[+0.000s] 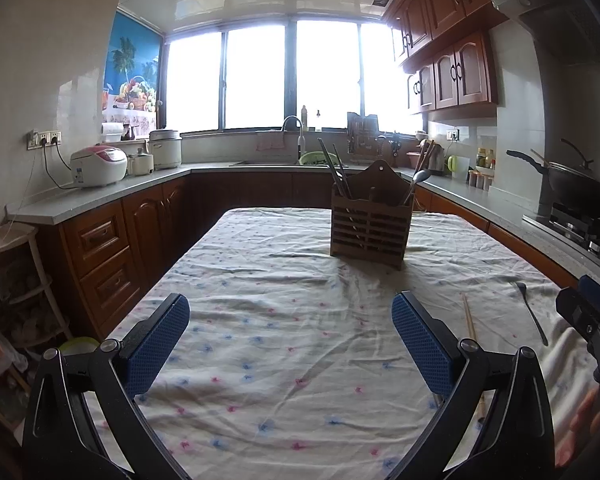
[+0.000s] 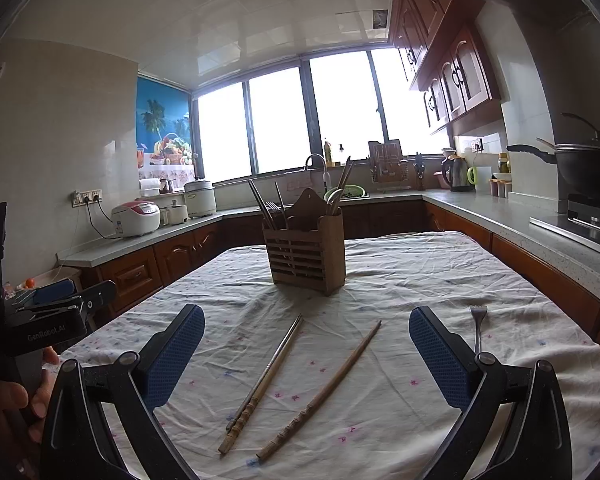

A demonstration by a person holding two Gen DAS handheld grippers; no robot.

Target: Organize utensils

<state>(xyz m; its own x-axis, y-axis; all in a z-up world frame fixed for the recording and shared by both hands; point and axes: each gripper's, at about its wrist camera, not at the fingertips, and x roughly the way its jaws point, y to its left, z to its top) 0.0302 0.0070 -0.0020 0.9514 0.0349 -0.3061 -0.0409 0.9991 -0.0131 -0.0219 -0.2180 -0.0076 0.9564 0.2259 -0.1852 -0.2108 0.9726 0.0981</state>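
Right gripper wide, empty. Left gripper wide, empty. Pinch chopsticks near table front edge, lift level, drop in holder.

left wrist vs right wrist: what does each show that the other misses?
Only the left wrist view: the right claw at the frame's right edge, and bare cloth between the open left claw fingers.

Only the right wrist view: the loose chopsticks in full, lying between the open right claw fingers, and the left claw at the left edge.

Both: the wooden utensil holder upright on the tablecloth, utensils standing in it, and the fork lying on the cloth.
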